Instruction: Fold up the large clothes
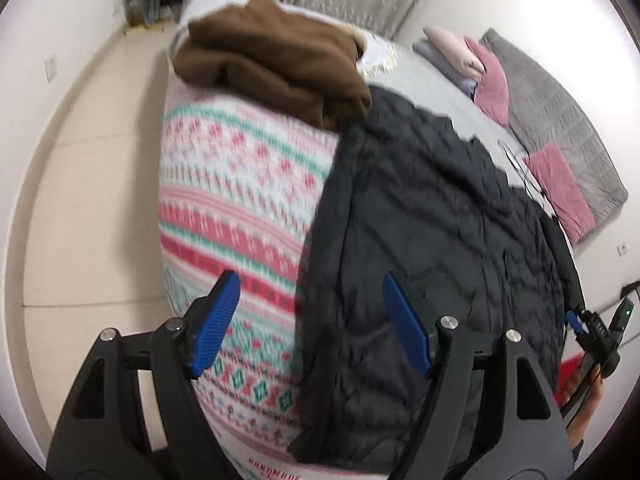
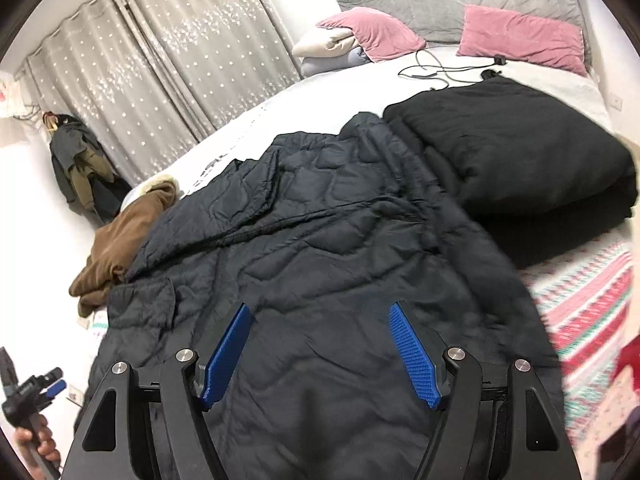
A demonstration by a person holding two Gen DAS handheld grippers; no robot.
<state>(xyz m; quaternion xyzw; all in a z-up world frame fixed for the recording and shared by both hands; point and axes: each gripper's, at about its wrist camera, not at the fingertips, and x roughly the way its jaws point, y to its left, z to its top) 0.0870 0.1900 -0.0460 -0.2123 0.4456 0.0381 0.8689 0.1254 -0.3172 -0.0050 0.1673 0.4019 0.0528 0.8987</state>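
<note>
Your dark quilted jacket (image 2: pixel 320 248) lies spread on the bed, its length running away from you toward the pillows (image 2: pixel 520 36), with a brown garment (image 2: pixel 124 240) at its far left edge. Your right gripper (image 2: pixel 320 356) hangs directly over the jacket's near part, jaws apart and empty. Your left gripper (image 1: pixel 312 320) straddles the jacket's left edge where it meets the patterned blanket (image 1: pixel 240 184), jaws also apart, nothing between them. That left edge looks like your closest grab, so the left hand is better placed.
</note>
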